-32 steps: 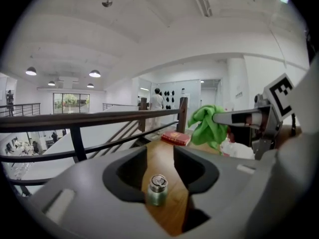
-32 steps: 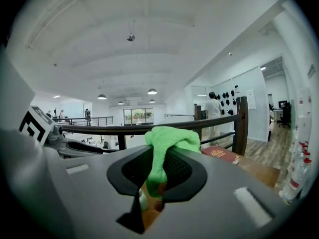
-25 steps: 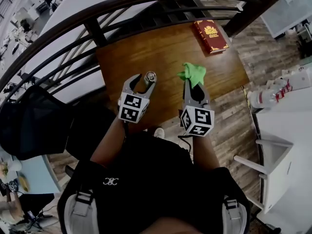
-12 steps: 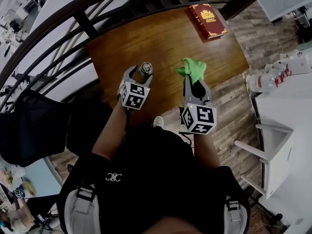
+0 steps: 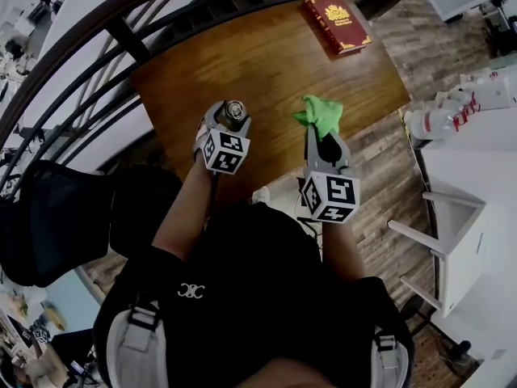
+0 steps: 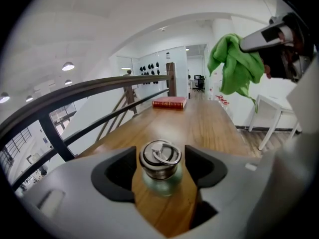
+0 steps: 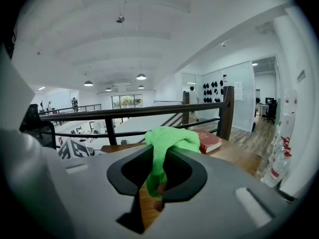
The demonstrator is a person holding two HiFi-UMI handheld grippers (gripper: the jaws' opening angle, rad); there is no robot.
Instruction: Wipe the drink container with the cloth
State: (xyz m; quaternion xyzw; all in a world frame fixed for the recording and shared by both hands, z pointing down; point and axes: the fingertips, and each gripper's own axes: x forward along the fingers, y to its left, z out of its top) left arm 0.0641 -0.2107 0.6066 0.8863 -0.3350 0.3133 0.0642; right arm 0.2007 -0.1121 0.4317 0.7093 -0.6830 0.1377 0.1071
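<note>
The left tongs (image 5: 230,116) are opening, jaws clear of the upright drink container (image 6: 160,164) standing between them on the table (image 5: 266,63), while at its 3 o'clock the right tongs (image 5: 323,136) pinch the green cloth (image 5: 321,114).

Hidden and unreadable
At the left gripper (image 6: 160,158), jaws opening around the bottle (image 6: 160,170), its lower body sits hidden behind the gripper's frame. At the right gripper (image 7: 159,168), the cloth (image 7: 172,136) runs out of sight between clamped jaws. Print on the book (image 5: 337,23) beyond: too small.

One container (image 5: 235,113), one cloth (image 5: 320,115), one book (image 5: 337,24)
</note>
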